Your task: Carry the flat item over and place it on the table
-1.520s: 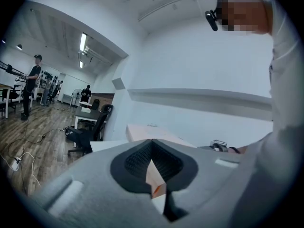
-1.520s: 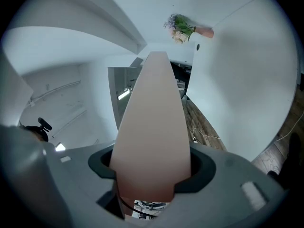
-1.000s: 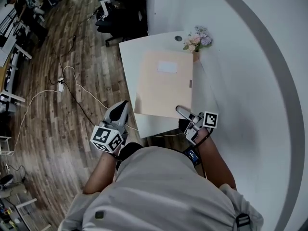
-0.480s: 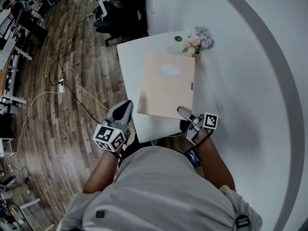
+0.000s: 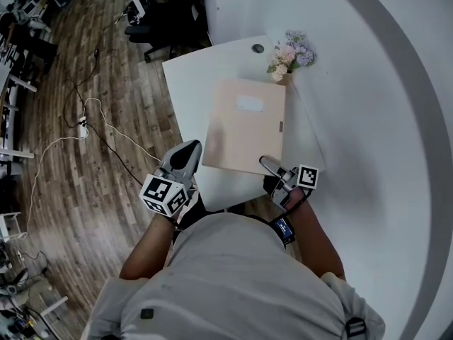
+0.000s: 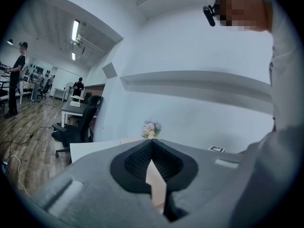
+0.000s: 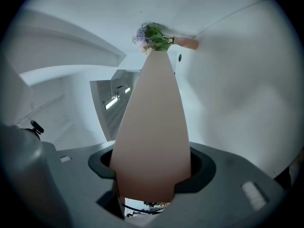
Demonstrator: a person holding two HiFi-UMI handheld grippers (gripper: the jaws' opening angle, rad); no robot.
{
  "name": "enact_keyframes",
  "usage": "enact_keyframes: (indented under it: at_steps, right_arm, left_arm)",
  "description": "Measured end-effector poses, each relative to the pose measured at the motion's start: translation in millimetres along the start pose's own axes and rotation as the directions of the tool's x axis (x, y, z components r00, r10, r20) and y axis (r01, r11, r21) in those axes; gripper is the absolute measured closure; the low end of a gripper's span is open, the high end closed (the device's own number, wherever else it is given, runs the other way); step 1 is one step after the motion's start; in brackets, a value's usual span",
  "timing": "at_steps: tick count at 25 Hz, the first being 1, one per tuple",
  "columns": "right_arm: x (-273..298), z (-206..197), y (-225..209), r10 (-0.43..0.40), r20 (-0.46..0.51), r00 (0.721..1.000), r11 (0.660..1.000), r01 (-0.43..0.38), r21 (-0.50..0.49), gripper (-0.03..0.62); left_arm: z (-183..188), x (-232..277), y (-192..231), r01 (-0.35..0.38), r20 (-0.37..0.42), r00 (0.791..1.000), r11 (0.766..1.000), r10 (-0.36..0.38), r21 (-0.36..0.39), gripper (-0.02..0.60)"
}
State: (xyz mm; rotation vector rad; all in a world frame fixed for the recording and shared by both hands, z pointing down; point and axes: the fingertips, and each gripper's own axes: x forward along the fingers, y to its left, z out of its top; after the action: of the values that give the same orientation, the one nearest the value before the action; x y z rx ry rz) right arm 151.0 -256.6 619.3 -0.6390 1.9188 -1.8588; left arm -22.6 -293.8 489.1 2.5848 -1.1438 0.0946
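White rect. tabletop (image 5: 185, 83), wood-plank floor (image 5: 85, 69), pastel flower bunch (image 5: 289, 54) at rear. Beige flat folder (image 5: 244, 129) clamped by right gripper (image 5: 267, 163); left gripper (image 5: 191, 147) closed, empty.

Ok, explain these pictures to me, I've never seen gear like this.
There is no robot here: a person holds a two-jaw gripper in each hand. The overhead picture comes from a camera on the person's head, looking down. The other two come from cameras riding on the grippers, looking along their jaws. The patterned cube on each gripper is part of it. Below is a white table with flowers at its far corner. Over it is a flat beige folder. The right gripper is closed on its near edge; its own view shows the folder between the jaws. The left gripper seems closed on the near left corner: a beige sliver sits between its jaws.
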Motion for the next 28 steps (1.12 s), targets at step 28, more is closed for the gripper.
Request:
enact_keyframes:
  at_steps: [28]
  right_arm:
    - [36.2, 23.8, -104.8, -0.179, 0.090, 0.980, 0.983, 0.174, 0.063, 0.281]
  left_arm:
    - [-57.5, 47.1, 55.1, 0.162, -0.154, 0.974, 0.986, -0.168, -0.048, 0.581]
